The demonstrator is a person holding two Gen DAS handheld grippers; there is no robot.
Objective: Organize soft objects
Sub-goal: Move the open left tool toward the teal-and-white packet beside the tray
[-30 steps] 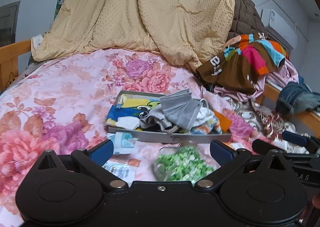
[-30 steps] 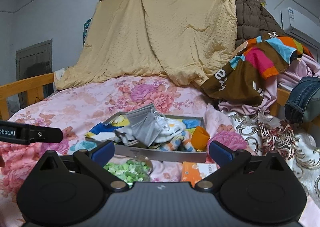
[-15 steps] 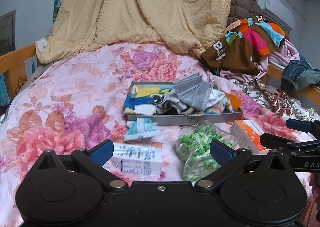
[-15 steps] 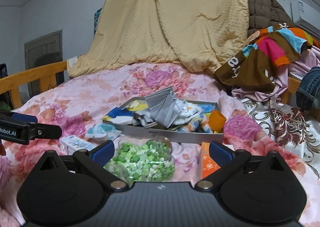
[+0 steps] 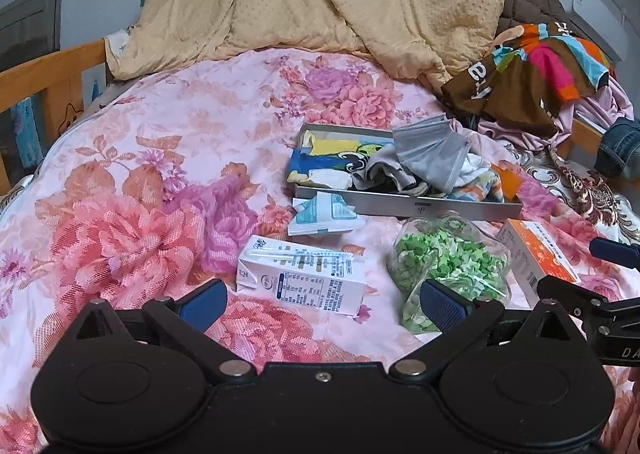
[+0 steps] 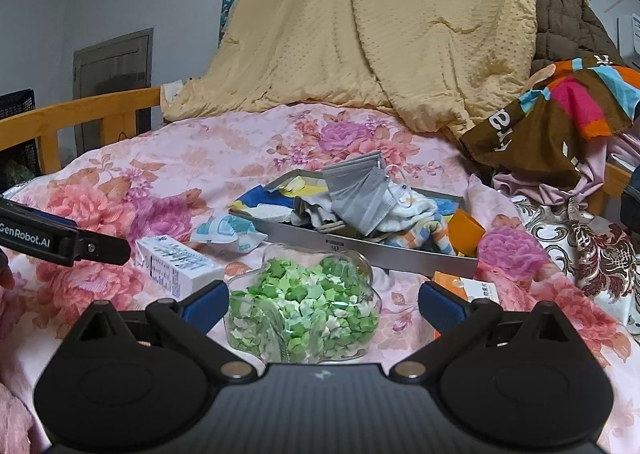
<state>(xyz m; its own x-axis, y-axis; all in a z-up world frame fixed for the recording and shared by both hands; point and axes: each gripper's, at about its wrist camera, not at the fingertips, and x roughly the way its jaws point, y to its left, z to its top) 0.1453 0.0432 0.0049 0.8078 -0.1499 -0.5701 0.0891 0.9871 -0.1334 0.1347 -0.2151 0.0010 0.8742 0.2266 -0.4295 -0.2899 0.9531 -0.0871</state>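
You have pulled both claws, left (image 5: 322,300) and right (image 6: 322,300), back from the tray (image 5: 404,205); both are wide open, holding nothing, so no item is chosen yet.

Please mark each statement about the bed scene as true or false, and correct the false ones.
1. The grey face mask lies on top of the cloth pile in the metal tray. True.
2. The left gripper is shut on the white carton. False: it is open and holds nothing.
3. The clear container of green pieces stands inside the tray. False: it lies on the floral bedspread, in front of the tray.
4. The right gripper is open. True.
5. An orange box lies on the bedspread, outside the tray. True.
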